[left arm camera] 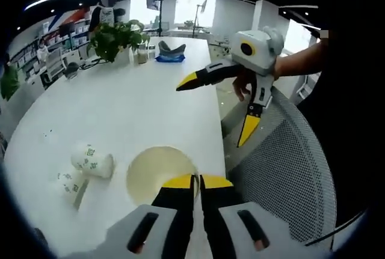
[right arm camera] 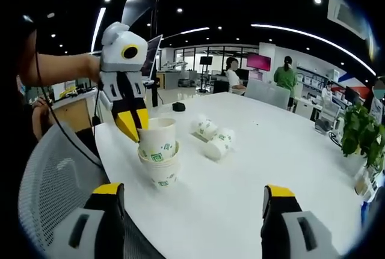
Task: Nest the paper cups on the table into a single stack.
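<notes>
The table (right arm camera: pixel 252 169) has a smooth white top with a soft sheen, carrying faint reflections of the ceiling lights. The stack of cups (right arm camera: pixel 159 154), left of centre in the right gripper view, is matt white paper with green print; the two loose cups (right arm camera: pixel 212 136) lying beyond it are the same. The left gripper (right arm camera: pixel 129 124) pinching the stack's rim has matt black and yellow plastic jaws under a pale grey plastic body. The right gripper (left arm camera: pixel 219 106), at upper right in the left gripper view, looks alike. The chair (left arm camera: pixel 295 169) back is grey woven mesh, open-textured.
</notes>
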